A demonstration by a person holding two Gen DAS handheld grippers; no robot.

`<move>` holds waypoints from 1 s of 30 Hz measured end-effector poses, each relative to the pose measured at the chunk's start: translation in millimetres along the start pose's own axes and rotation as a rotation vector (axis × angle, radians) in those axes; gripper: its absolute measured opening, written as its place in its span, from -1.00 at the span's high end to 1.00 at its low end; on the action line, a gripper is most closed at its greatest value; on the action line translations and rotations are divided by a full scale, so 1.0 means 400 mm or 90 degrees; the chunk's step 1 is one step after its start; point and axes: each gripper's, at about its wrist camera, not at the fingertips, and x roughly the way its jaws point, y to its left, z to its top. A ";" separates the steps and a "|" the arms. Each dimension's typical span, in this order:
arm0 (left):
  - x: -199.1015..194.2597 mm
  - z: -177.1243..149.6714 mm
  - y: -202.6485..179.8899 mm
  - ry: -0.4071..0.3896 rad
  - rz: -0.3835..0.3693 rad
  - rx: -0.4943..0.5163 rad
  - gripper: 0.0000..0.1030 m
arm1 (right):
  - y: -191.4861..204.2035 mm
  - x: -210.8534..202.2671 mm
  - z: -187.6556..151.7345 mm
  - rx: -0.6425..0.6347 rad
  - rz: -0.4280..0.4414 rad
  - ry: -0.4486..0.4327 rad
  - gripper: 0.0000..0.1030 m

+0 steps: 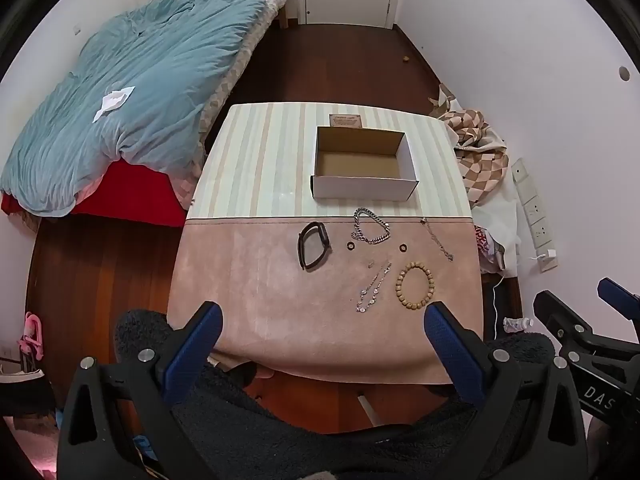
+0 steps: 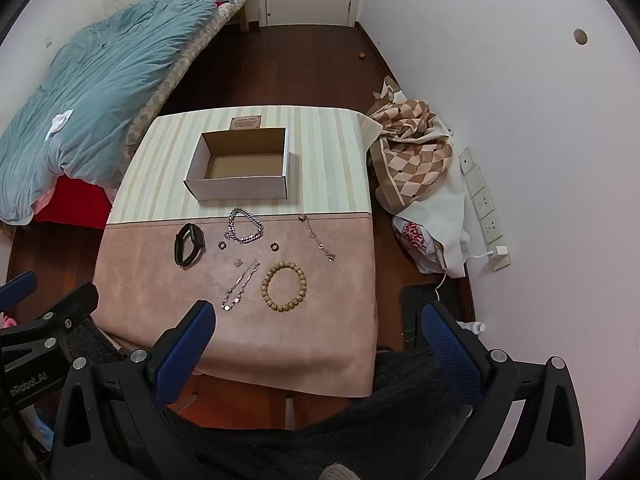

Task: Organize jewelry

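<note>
An open white cardboard box (image 1: 362, 187) (image 2: 240, 190) stands empty at the far side of the table. In front of it on the pink cloth lie a black wristband (image 1: 313, 245) (image 2: 188, 245), a thick silver chain bracelet (image 1: 370, 226) (image 2: 245, 226), two small dark rings (image 1: 351, 245) (image 1: 403, 247), a thin chain with a pendant (image 1: 438, 238) (image 2: 319, 239), a crystal chain (image 1: 374, 288) (image 2: 240, 285) and a wooden bead bracelet (image 1: 415, 286) (image 2: 284, 286). My left gripper (image 1: 322, 320) and right gripper (image 2: 316, 320) are both open and empty, held above the near table edge.
The table (image 1: 248, 168) has a striped far half and a pink near half. A bed with a blue quilt (image 1: 140, 92) lies to the left. Checked fabric (image 2: 412, 152) and a bag are heaped at the table's right, by a wall power strip (image 2: 482, 204).
</note>
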 end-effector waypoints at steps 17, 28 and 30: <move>-0.024 0.029 -0.008 -0.011 -0.001 0.000 -1.00 | -0.007 -0.012 0.000 0.000 0.000 -0.008 -1.00; -0.030 0.020 -0.013 -0.016 -0.003 0.000 -1.00 | -0.013 -0.029 0.002 0.001 -0.001 -0.013 -1.00; -0.040 0.039 -0.014 -0.016 -0.003 0.001 -1.00 | -0.013 -0.031 0.003 0.002 0.000 -0.013 -1.00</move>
